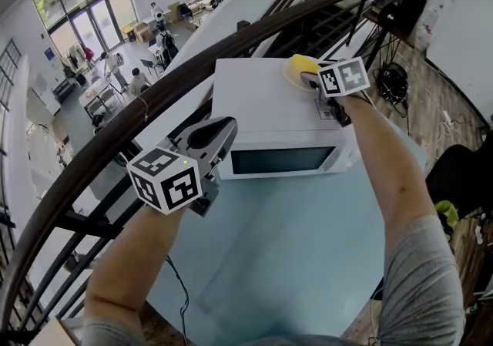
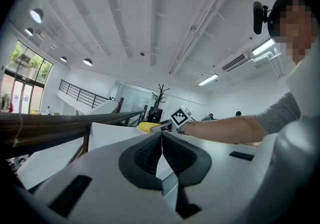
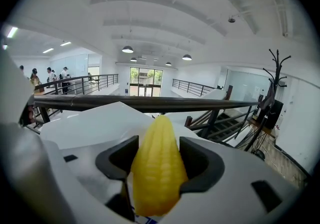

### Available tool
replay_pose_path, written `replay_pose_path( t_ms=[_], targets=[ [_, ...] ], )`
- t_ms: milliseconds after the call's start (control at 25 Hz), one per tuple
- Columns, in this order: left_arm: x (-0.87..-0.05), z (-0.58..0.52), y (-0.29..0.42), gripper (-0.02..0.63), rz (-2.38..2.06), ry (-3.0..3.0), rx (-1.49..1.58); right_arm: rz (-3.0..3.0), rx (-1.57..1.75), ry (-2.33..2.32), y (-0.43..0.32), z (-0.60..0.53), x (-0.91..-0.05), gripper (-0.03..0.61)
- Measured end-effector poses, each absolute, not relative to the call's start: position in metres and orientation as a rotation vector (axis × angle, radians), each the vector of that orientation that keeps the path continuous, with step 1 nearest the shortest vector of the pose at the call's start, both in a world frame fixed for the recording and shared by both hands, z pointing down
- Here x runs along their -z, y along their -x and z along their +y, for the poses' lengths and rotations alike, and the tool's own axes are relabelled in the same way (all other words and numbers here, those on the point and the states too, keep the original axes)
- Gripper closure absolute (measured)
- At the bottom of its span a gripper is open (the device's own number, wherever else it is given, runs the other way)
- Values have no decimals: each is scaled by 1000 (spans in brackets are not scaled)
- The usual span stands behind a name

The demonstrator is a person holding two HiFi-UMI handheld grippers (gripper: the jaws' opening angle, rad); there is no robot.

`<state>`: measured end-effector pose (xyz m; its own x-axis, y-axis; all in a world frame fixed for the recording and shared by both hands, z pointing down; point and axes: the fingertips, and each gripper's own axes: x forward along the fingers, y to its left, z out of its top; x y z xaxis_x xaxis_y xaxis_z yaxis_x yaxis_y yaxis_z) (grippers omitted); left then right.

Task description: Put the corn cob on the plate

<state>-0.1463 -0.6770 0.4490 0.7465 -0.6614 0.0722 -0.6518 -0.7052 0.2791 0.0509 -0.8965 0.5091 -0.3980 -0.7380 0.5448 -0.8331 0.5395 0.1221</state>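
Corn cob [image 3: 157,178], yellow, tapered and kernel-ridged, is clamped between the right gripper's [image 3: 159,141] dark ribbed jaws, over a round pale plate [image 1: 290,75] atop the boxy white microwave [image 1: 262,117]. Left gripper [image 2: 161,140] jaws are pressed together, empty.

A big pale blue table [image 1: 308,229] fills the middle and the bottom of the head view. Its top is smooth and shiny. A white microwave [image 1: 262,109] stands right on the table, a little above the middle of the frame. Its dark door window faces the bottom of the frame, and the door is closed. The flat white top of the microwave holds something too. A small, pale, round plate [image 1: 288,75] sits on it, near the far right corner, in the upper middle of the frame. The rest of the microwave's top is plain white.
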Motion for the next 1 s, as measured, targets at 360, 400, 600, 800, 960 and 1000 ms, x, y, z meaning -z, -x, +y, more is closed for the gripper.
replay_pose_path(
  t_ms=[360, 400, 600, 800, 960, 1000],
  targets=[
    [-451, -678, 148, 595, -1027, -2656, 51, -2232, -225, -1271, -51, -898, -509, 316],
    [-451, -678, 148, 595, -1027, -2656, 51, -2231, -223, -1272, -51, -898, -509, 316],
    [-448, -678, 149, 595, -1028, -2661, 49, -2241, -222, -1271, -49, -896, -506, 297],
    [-448, -678, 152, 595, -1047, -2661, 35, -2277, -199, -1288, -49, -893, -494, 278],
    [-448, -678, 153, 595, -1069, -2661, 26, -2314, -164, -1327, -53, -889, -479, 272],
    [-447, -679, 153, 595, -1074, -2663, 25, -2323, -162, -1331, -54, -888, -476, 272]
  ],
)
